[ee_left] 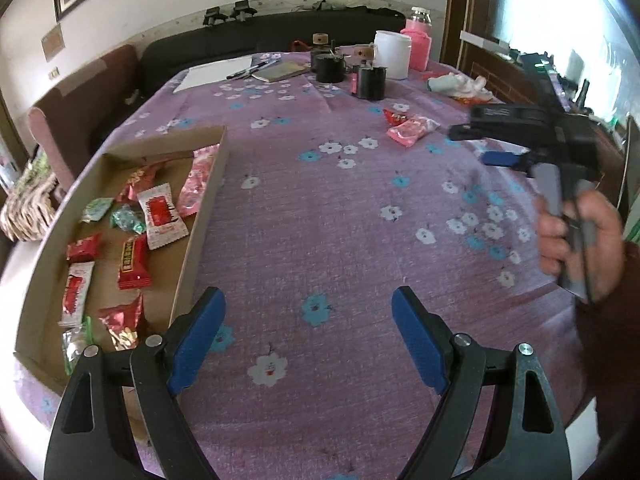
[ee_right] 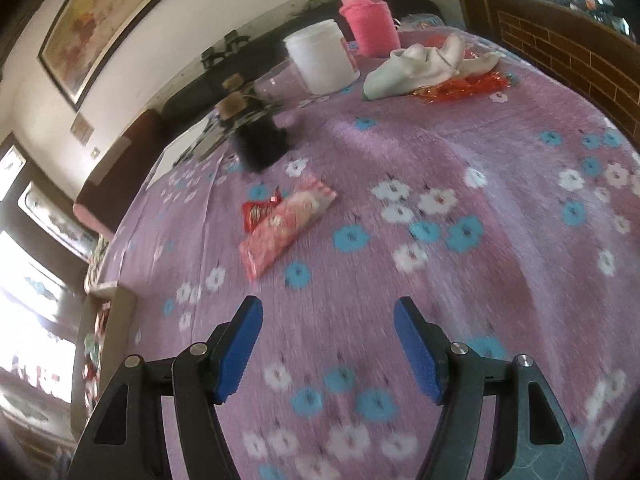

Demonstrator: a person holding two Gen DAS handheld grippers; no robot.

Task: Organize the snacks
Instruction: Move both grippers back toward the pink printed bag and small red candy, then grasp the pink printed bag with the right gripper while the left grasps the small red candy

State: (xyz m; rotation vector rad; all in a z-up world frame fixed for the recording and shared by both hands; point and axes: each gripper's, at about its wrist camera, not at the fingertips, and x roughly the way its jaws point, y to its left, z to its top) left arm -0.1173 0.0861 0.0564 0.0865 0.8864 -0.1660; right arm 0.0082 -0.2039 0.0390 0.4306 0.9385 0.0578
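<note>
item: shallow brown cardboard tray (ee_left: 208, 200), open-topped, at the left edge of the table on a purple floral tablecloth (ee_left: 320, 220). contents, as far as the left wrist view shows: about ten wrapped snacks lying loose and unsorted, among them a white-and-red sachet (ee_left: 162, 216), a dark red bar with a yellow label (ee_left: 134, 262), a long pink packet (ee_left: 196, 184) against the tray's right wall, a small green sweet (ee_left: 128, 218) and a crinkled red foil pack (ee_left: 122, 322). judged: most of the gathering is done.

item: snacks outstanding. a long pink-and-white wrapped packet (ee_right: 286, 222) lies flat on the cloth, well apart from the tray, with a small red wrapped sweet (ee_right: 258, 214) touching its far side. red-orange foil wrappers (ee_right: 460, 86) sit beside a crumpled white cloth (ee_right: 420, 66) at the far edge; whether these are snacks or empty wrappers cannot be told.

item: left gripper (ee_left: 306, 338), blue-padded, jaws wide apart with nothing between them, hanging over bare cloth just right of the tray.

item: right gripper (ee_right: 328, 344), blue-padded, jaws apart and empty, pointed down toward the pink-and-white packet, not touching it. this view is motion-blurred. the hand (ee_left: 580, 240) gripping its handle shows in the left wrist view.

not part of the lot: white plastic tub (ee_right: 322, 58), pink knitted jar cover (ee_right: 370, 26), black cylinders (ee_left: 370, 80), notebook and pens.

remaining, judged: the two loose pieces to go into the tray.
</note>
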